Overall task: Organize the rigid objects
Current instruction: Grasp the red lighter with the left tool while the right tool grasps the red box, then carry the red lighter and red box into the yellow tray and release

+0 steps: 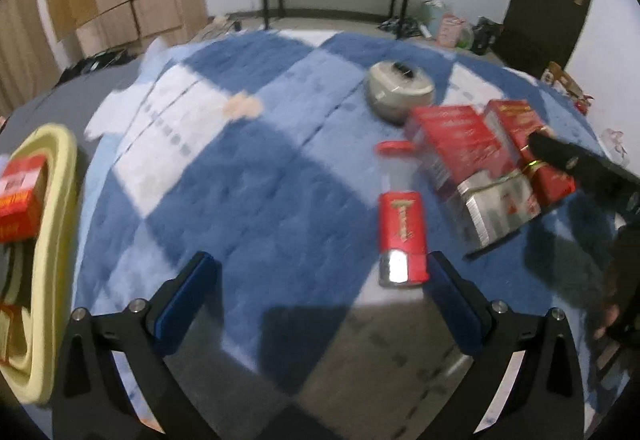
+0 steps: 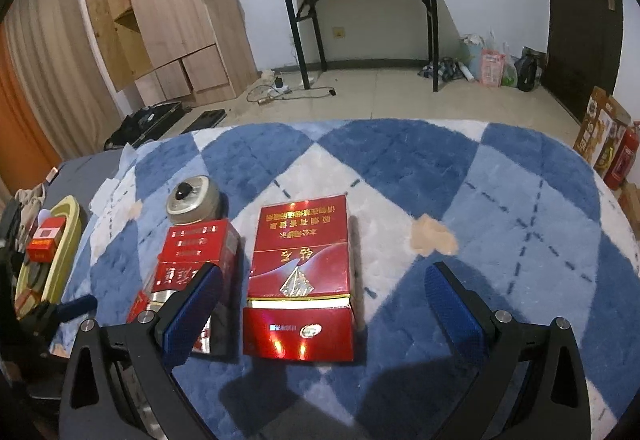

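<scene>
On the blue checked rug, a slim red and silver box (image 1: pixel 401 232) lies just ahead of my open left gripper (image 1: pixel 320 296), close to its right finger. Behind it two red boxes (image 1: pixel 460 144) (image 1: pixel 524 144) rest on a silver one (image 1: pixel 496 204), beside a round grey tin (image 1: pixel 400 86). In the right wrist view my right gripper (image 2: pixel 320 308) stands open around the near end of a large red box (image 2: pixel 300 276), not touching it. A second red and silver box (image 2: pixel 192 264) lies to its left, with the round tin (image 2: pixel 193 200) behind.
A yellow tray (image 1: pixel 56 224) at the left rug edge holds small red boxes (image 1: pixel 18 196); the same yellow tray (image 2: pixel 64 240) shows in the right view. A black folding table (image 2: pixel 360 24), wooden cabinets (image 2: pixel 172 16) and floor clutter stand beyond. The other gripper's dark tip (image 1: pixel 560 156) reaches over the red boxes.
</scene>
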`<state>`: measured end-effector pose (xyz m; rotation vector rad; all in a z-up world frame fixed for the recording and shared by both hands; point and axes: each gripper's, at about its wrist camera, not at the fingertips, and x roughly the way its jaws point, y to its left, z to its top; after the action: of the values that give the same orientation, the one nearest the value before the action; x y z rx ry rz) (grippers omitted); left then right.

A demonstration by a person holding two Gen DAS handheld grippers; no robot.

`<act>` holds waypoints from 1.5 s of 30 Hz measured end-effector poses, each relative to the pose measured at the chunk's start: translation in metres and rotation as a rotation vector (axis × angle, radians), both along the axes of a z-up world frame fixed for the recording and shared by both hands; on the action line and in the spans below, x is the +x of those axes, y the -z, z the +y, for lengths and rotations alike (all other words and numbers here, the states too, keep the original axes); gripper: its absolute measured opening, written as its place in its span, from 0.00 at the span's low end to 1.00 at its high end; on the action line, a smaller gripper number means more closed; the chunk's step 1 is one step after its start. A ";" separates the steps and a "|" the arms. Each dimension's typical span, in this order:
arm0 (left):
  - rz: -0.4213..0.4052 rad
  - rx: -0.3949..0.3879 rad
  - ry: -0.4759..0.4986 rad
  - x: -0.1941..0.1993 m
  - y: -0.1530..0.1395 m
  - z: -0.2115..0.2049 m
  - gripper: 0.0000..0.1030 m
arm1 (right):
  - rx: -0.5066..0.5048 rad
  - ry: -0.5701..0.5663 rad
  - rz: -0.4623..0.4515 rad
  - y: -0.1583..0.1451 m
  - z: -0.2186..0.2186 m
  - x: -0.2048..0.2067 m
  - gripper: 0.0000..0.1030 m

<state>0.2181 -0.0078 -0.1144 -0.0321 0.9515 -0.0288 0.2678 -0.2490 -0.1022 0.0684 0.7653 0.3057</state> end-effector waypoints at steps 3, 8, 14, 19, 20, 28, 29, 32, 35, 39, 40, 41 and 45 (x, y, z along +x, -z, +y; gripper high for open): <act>0.006 -0.006 0.027 0.011 0.001 -0.009 1.00 | -0.029 -0.013 0.012 0.009 0.004 0.005 1.00; -0.012 -0.071 -0.010 0.024 -0.004 -0.012 0.77 | -0.054 -0.012 0.005 0.014 0.007 0.008 0.98; -0.044 -0.104 -0.066 0.017 -0.008 -0.012 0.25 | -0.095 -0.017 -0.025 0.019 0.013 0.005 0.75; -0.072 -0.057 -0.030 0.003 -0.003 -0.021 0.24 | -0.143 -0.032 -0.049 0.016 0.010 -0.003 0.61; -0.072 -0.047 -0.028 0.003 -0.001 -0.023 0.24 | -0.156 -0.038 -0.053 0.016 0.010 -0.005 0.61; -0.094 -0.081 -0.004 -0.004 -0.008 -0.011 0.24 | -0.156 -0.050 -0.059 0.017 0.008 -0.006 0.55; -0.099 -0.069 -0.003 -0.008 -0.011 -0.009 0.24 | -0.141 -0.049 -0.061 0.016 0.005 -0.007 0.55; -0.123 -0.056 0.003 -0.019 -0.027 -0.001 0.24 | -0.108 -0.033 -0.077 0.009 -0.007 -0.017 0.55; -0.155 -0.036 0.005 -0.034 -0.054 0.014 0.24 | -0.103 -0.024 -0.075 0.001 -0.017 -0.028 0.55; -0.206 -0.009 -0.007 -0.059 -0.103 0.050 0.24 | -0.090 -0.039 -0.102 -0.027 -0.021 -0.054 0.55; -0.219 -0.004 -0.008 -0.066 -0.112 0.059 0.24 | -0.082 -0.049 -0.115 -0.036 -0.019 -0.061 0.55; -0.229 0.009 -0.010 -0.073 -0.123 0.073 0.24 | -0.069 -0.070 -0.135 -0.049 -0.014 -0.072 0.55; -0.207 0.054 -0.060 -0.088 -0.137 0.125 0.24 | -0.050 -0.176 -0.182 -0.087 0.025 -0.106 0.55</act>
<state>0.1299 0.1172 0.0230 -0.0077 0.7432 0.0486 0.1622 -0.2240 -0.0148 -0.0738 0.5991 0.4529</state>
